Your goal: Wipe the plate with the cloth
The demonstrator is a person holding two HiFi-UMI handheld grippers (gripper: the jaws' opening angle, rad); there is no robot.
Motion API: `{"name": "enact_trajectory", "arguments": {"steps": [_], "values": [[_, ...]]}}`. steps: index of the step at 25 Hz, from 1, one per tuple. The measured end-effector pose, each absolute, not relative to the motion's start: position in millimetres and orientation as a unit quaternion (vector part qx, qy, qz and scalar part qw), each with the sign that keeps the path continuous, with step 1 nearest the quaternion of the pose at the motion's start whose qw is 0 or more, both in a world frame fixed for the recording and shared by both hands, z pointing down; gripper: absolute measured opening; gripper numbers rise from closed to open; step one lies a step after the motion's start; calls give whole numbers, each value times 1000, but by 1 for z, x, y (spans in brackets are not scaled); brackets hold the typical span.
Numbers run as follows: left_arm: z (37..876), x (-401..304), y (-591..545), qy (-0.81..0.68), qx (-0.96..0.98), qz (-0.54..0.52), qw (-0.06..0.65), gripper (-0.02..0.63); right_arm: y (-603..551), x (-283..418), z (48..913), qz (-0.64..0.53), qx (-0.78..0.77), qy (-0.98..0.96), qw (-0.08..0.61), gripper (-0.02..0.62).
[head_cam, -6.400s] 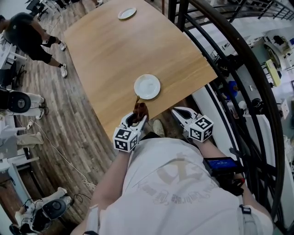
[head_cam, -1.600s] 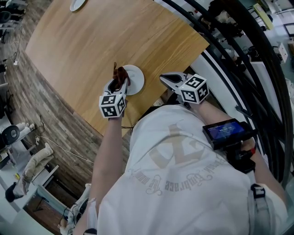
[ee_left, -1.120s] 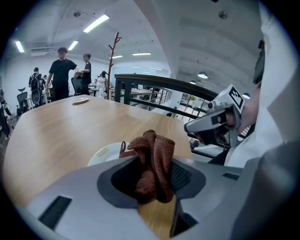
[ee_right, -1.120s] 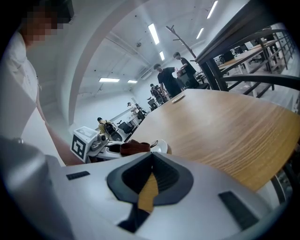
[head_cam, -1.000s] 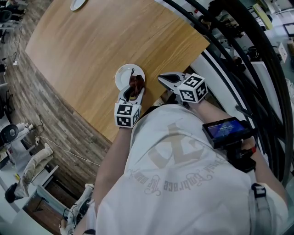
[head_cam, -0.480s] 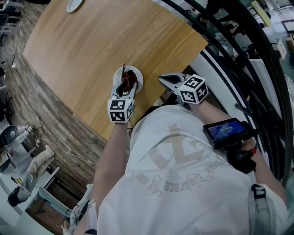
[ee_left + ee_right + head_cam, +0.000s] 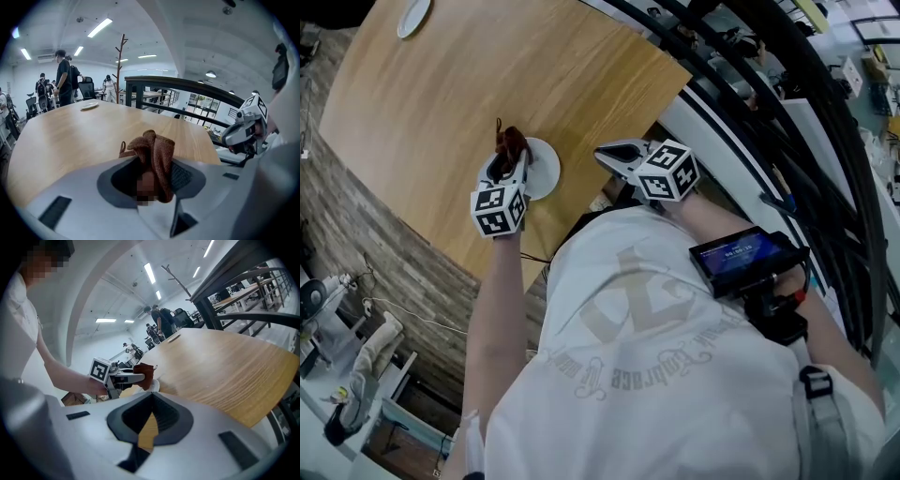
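1. Over the left rim of the plate (image 7: 544, 171) on the desk (image 7: 441, 84), the left tool (image 7: 508, 155) pinches the brown cloth (image 7: 513, 142).
2. Right of the plate, the right tool (image 7: 607, 154) is pressed together, empty.

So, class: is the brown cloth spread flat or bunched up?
Bunched up: the cloth rises in crumpled folds, clamped in the left hand-held gripper.

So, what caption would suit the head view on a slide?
Left gripper holds a brown cloth at the white plate on the wooden table; right gripper idles nearby.
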State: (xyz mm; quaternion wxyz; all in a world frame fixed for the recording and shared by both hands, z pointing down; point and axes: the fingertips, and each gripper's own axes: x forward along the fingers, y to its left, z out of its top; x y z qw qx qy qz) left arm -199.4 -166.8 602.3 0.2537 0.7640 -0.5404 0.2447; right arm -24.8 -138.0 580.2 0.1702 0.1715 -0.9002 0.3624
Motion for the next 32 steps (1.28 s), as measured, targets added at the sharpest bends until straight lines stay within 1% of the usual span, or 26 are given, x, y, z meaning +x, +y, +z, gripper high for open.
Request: {"name": "enact_trajectory", "arguments": {"steps": [9, 17, 24, 28, 32], "values": [[597, -198, -178, -533, 770, 252, 243, 169, -136, -25, 581, 365, 167, -899, 175, 14], [604, -162, -159, -505, 789, 242, 254, 169, -136, -26, 579, 356, 167, -904, 169, 14], [608, -112, -132, -416, 835, 281, 228, 169, -136, -25, 580, 352, 163, -905, 172, 14], [606, -107, -115, -419, 830, 274, 246, 169, -133, -30, 577, 349, 151, -909, 173, 14], [608, -119, -92, -449, 810, 271, 263, 169, -127, -37, 578, 345, 134, -912, 177, 14]]}}
